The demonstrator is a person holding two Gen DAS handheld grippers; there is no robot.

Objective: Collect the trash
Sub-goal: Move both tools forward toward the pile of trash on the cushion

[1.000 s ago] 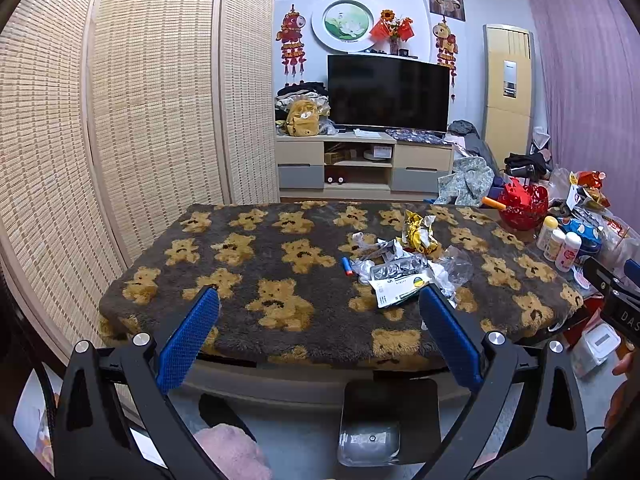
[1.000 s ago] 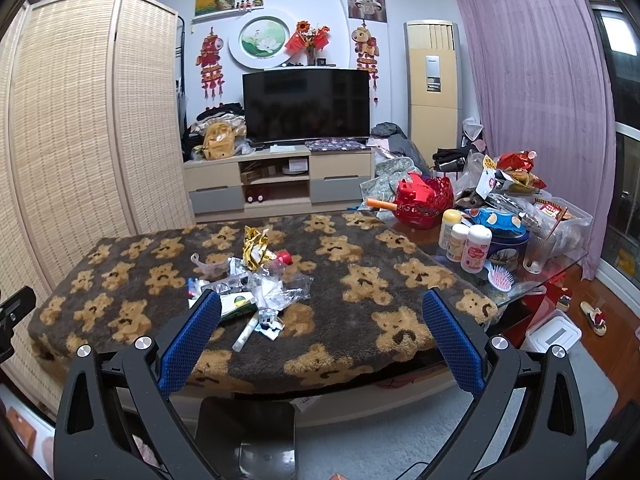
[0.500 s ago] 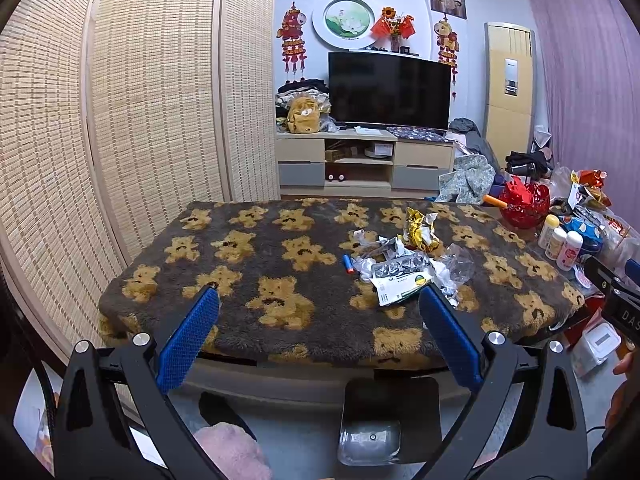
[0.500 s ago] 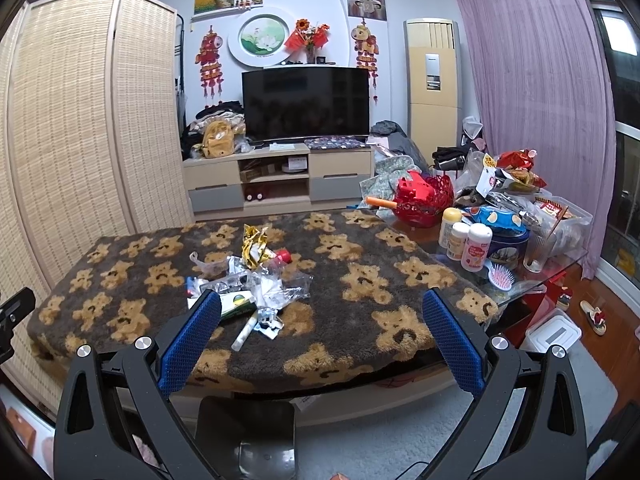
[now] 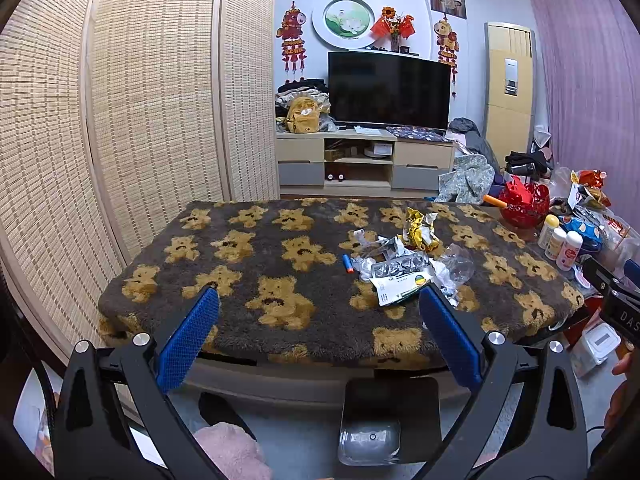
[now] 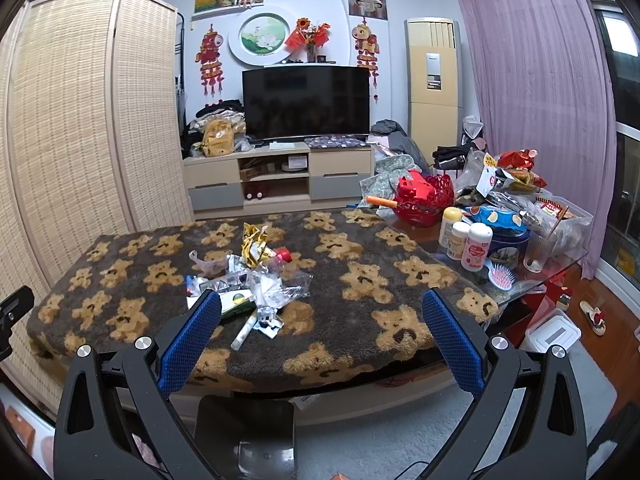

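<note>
I hold my left tool (image 5: 318, 312) wide open with nothing between its blue pads (image 5: 188, 338), at the bottom of the left wrist frame, in front of the near edge of the tabletop (image 5: 240, 320). My right tool (image 6: 320, 314) is wide open too and grips nothing, low in the right wrist frame.

The trash pile (image 5: 404, 268) lies on the bear-patterned blanket (image 5: 280, 264), a little right of the middle in the left frame and left of the middle in the right frame (image 6: 252, 280). In it I see a golden crumpled wrapper (image 5: 418, 228), a white-green paper packet (image 5: 402, 286), clear plastic (image 5: 460, 264) and a small blue cap-like piece (image 5: 347, 263) just beside the pile. A white tube (image 6: 244, 330) lies at the near side of the pile.
</note>
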